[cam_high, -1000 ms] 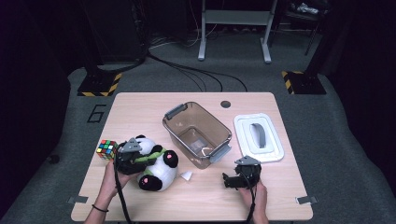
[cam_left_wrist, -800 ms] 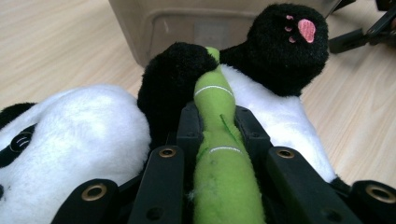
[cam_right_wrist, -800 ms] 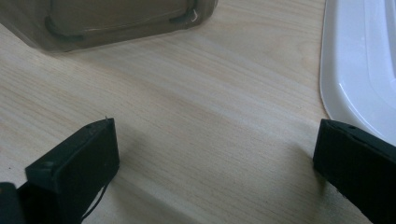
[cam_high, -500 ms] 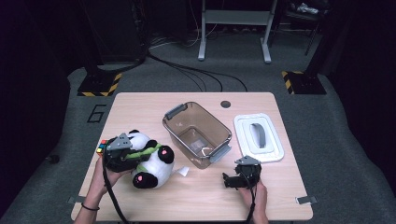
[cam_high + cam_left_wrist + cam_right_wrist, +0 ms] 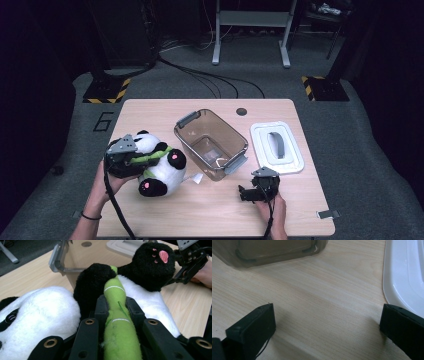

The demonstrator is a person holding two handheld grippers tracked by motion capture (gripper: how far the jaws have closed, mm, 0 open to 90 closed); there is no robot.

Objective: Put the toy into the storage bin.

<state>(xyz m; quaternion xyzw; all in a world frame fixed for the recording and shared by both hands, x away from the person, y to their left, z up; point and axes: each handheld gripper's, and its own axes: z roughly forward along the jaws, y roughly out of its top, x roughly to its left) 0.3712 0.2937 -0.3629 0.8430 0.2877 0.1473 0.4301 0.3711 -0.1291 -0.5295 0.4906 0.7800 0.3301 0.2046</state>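
A black-and-white panda plush (image 5: 161, 171) with a green bamboo stick (image 5: 117, 322) across its chest hangs tilted at the table's left, its pink-soled feet toward the bin. My left gripper (image 5: 146, 159) is shut on that bamboo stick; in the left gripper view (image 5: 115, 303) both black jaws press its sides. Near the front edge my right gripper (image 5: 244, 193) rests low over the wood, jaws wide open (image 5: 327, 315) with nothing between them. It also appears at the far right of the left gripper view (image 5: 190, 262).
A clear brownish bin (image 5: 186, 120) with grey handles stands mid-table, uncovered (image 5: 269, 250) (image 5: 58, 258). Its white lid (image 5: 292, 150) lies flat to the right (image 5: 407, 270). A small white tag (image 5: 197, 178) lies by the panda. A cable hole (image 5: 242, 111) sits at the back.
My left gripper has risen with the panda, lifting it off the wood and turning it. The colour cube seen at its left earlier is now covered. The right gripper has stayed put.
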